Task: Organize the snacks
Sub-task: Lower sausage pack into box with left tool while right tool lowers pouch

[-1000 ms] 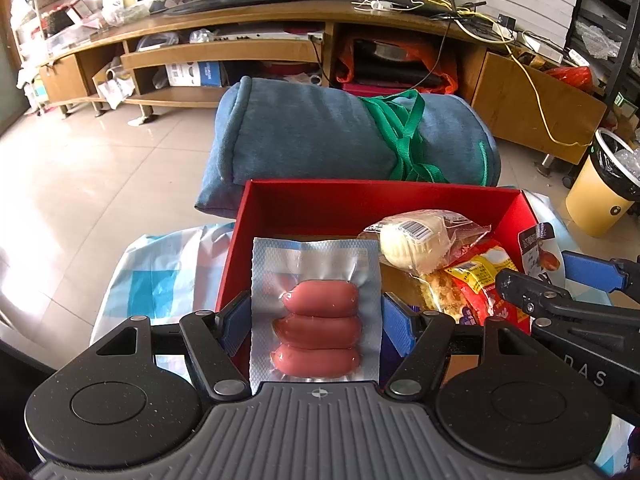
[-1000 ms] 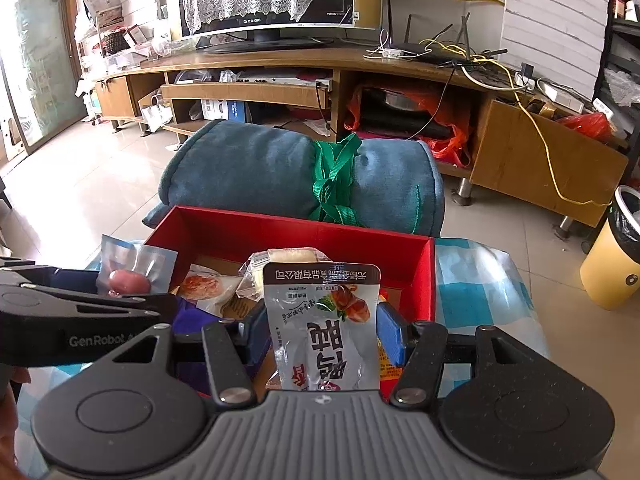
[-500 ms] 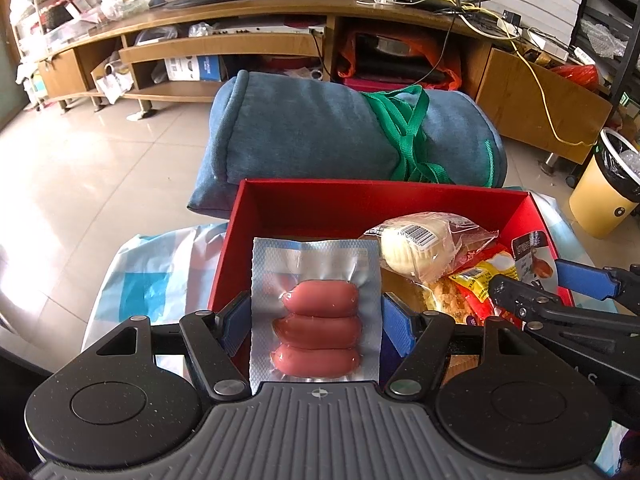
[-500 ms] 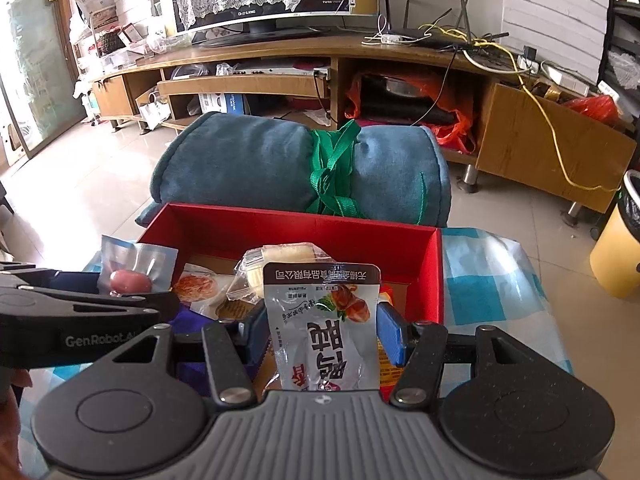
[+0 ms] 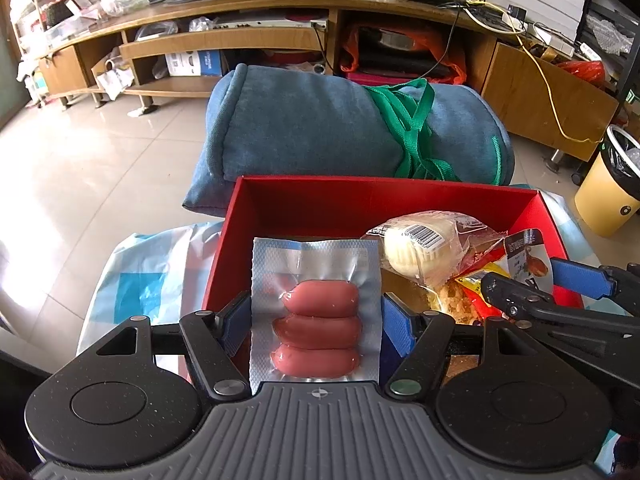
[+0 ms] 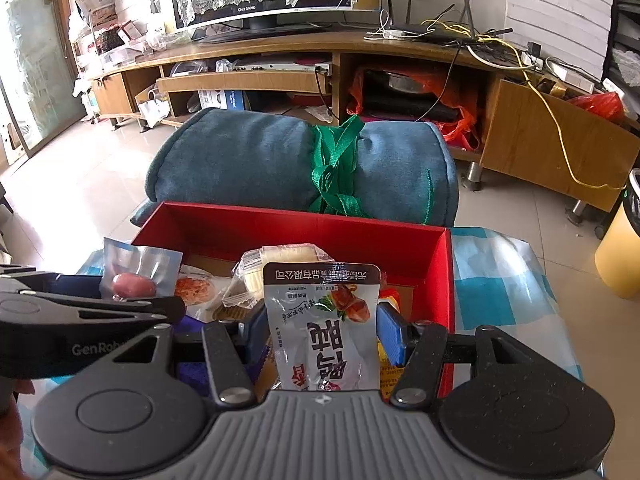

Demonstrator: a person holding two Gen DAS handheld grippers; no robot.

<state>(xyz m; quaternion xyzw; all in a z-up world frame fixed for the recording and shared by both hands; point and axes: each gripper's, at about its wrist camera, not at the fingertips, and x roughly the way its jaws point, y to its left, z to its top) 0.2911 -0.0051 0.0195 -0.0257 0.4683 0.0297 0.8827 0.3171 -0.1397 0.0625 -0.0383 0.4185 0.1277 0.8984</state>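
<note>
My left gripper [image 5: 314, 322] is shut on a vacuum pack of three pink sausages [image 5: 316, 320], held over the near left part of a red box [image 5: 360, 196]. My right gripper [image 6: 320, 332] is shut on a silver snack pouch with red print [image 6: 322, 320], held over the box's [image 6: 304, 220] near right part. The box holds a wrapped white bun [image 5: 420, 244] and yellow and red snack packets [image 5: 472, 284]. The right gripper [image 5: 576, 288] and its pouch show at the right of the left wrist view. The left gripper [image 6: 120, 304] and sausage pack [image 6: 136, 272] show at the left of the right wrist view.
A rolled blue blanket tied with a green strap [image 5: 352, 128] lies just behind the box. A blue and white checked cloth [image 6: 500, 280] covers the table. A yellow bin [image 5: 608, 196] stands on the floor at the right. A wooden TV cabinet [image 6: 320, 56] lines the far wall.
Both grippers, each still holding its pack, have moved slightly forward and lower over the box. The packs have not been let go.
</note>
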